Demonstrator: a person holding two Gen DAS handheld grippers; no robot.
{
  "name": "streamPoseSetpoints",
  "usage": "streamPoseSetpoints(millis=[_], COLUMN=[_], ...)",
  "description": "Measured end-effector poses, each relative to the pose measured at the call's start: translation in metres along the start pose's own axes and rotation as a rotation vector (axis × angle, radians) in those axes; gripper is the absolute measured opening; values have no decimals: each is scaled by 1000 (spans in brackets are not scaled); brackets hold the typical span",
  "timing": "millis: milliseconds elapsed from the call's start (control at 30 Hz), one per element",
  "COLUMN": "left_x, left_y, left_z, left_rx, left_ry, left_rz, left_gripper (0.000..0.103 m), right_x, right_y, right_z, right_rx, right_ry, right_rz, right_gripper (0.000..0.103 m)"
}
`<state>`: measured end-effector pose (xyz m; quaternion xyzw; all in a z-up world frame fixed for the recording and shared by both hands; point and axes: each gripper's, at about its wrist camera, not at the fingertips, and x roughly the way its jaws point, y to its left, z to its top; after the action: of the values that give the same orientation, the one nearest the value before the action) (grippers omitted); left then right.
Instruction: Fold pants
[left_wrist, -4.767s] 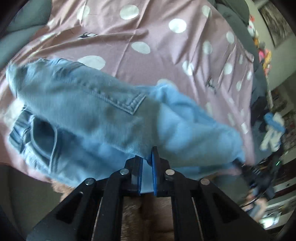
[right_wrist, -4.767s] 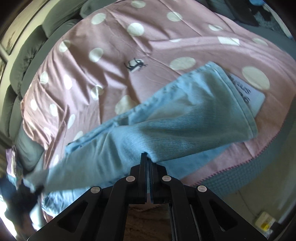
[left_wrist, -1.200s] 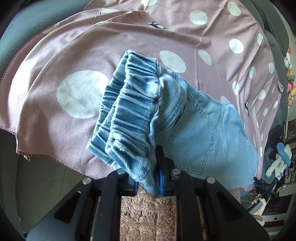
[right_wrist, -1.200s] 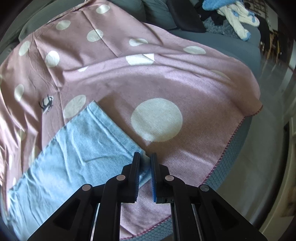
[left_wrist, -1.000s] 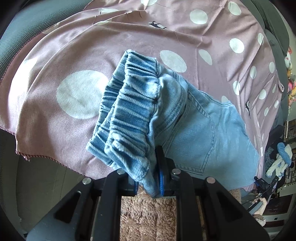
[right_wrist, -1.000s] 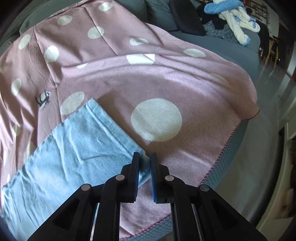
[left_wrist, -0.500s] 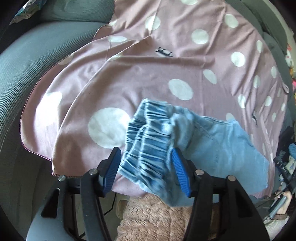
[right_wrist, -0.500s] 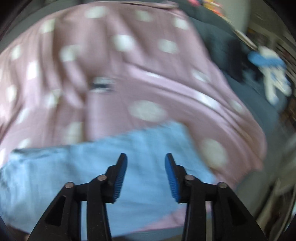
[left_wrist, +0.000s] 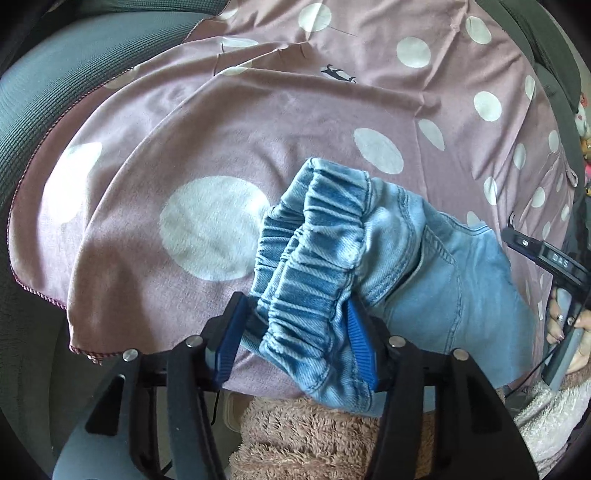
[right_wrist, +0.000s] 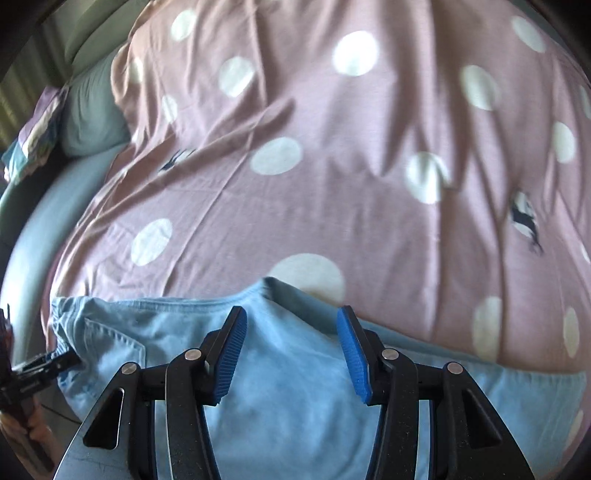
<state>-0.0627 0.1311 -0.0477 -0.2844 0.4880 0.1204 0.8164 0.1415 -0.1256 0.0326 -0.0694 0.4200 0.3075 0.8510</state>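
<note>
Lying on a dotted blanket, pants abut fuzzy fabric.

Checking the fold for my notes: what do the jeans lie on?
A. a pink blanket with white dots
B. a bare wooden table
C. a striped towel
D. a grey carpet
A: the jeans lie on the pink blanket with white dots.

The pants are soft blue jean cloth, with a bumpy, gathered stretchy band at the top. The spotty pink blanket under them is smooth, thin cloth with a few creases. The left gripper is matt black plastic with ridged blue pads and small shiny metal screws
</note>
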Motion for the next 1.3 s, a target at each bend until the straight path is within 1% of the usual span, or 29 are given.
streamPoseSetpoints(millis=[33,100,167,200,233,267,300,400,500,600,700,833,867,900,933,967,1000,1033,1100,1133,1233,1300], left_x=[0,0,0,1,1,2,2,3,3,4,4,0,-4,-10,-19,-28,-39,-48,-65,-70,-85,-85], left_y=[0,0,-1,-1,-1,-1,-1,-1,-2,-2,-1,-3,-6,-8,-13,-18,-23,-26,-34,-38,-60,-78], left_z=[0,0,-1,-1,-1,0,-1,-1,-1,-1,-1,1,1,3,4,5,7,11,18,21,31,37], left_rx=[0,1,5,8,9,7,6,6,9,15,9,-2,10,24,48,67,78,80,88,93,119,155], left_ry=[-1,-2,-6,-7,-7,-7,-7,-8,-10,-13,-10,1,-2,-15,-41,-70,-102,-129,-172,-187,-226,-230], left_rz=[-1,0,4,6,6,4,4,4,8,12,9,10,22,31,44,52,54,52,30,18,-31,-70], left_gripper=[55,55,56,56,56,56,56,57,57,57,57,58,58,55,56,56,58,63,69,69,70,71], right_x=[9,18,28,29,33,35,36,27,25,51,59,58,57,54,45,37,28,14,-6,-18,-47,-60], right_y=[4,7,10,13,13,13,14,16,14,18,22,28,28,26,17,10,3,-10,-32,-48,-102,-136], right_z=[3,6,7,8,10,10,10,13,19,20,22,25,25,25,22,22,20,16,8,1,-24,-43], right_rx=[2,7,-4,-6,-12,-13,-9,-9,5,-8,-19,-37,-36,-26,-2,30,55,88,138,175,289,362], right_ry=[18,42,54,59,68,76,77,33,16,57,44,28,21,15,3,-12,-29,-62,-91,-101,-121,-115], right_rz=[28,48,23,15,17,40,42,23,3,-39,-72,-115,-117,-111,-105,-104,-104,-98,-110,-131,-214,-283], right_gripper=[50,50,50,47,38,29,16,8,7,7,7,7,8,14,25,32,44,51,53,53,54,54])
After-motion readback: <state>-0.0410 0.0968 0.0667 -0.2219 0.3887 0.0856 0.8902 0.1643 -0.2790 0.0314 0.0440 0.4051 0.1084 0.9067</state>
